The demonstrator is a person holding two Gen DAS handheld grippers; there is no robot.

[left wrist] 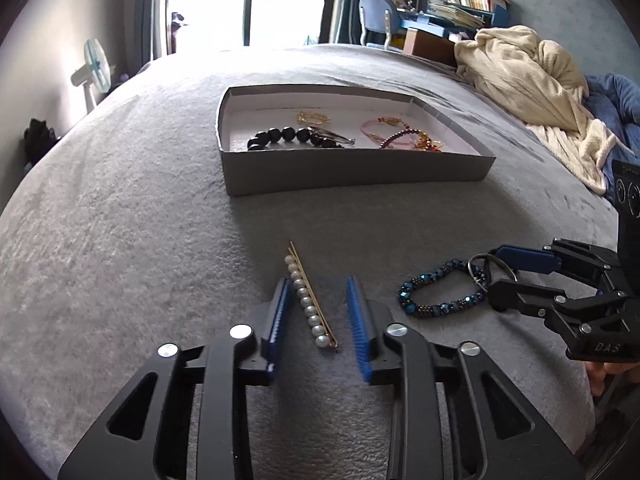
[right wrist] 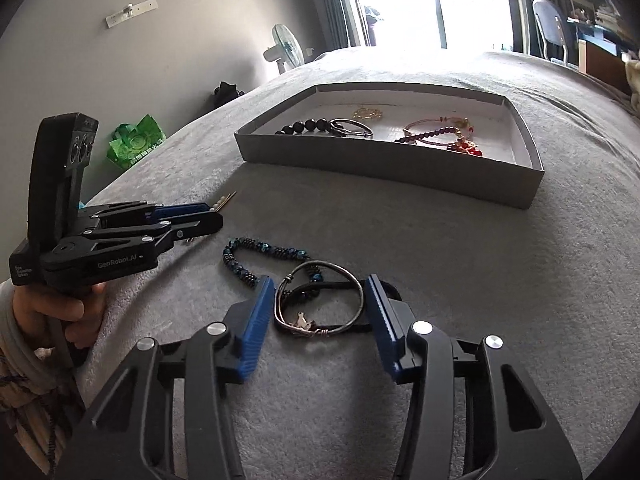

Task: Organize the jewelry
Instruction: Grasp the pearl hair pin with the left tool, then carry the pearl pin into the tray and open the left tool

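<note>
A grey plush bedspread [left wrist: 120, 220] carries a shallow grey cardboard box [left wrist: 352, 172] of bracelets, with a bright window beyond. Near its front edge the left gripper [left wrist: 318, 320] stands wide apart around a gold hair clip lined with white pearls [left wrist: 310, 300]. The right gripper [right wrist: 320, 320] spreads wide around a dark wire bangle [right wrist: 320, 300], which overlaps a blue beaded bracelet [right wrist: 256, 252].

Box [left wrist: 352, 172] behind hairpin [left wrist: 310, 300]; beaded bracelet [left wrist: 436, 290] right of hairpin (touching wire bangle [right wrist: 320, 300]).
</note>
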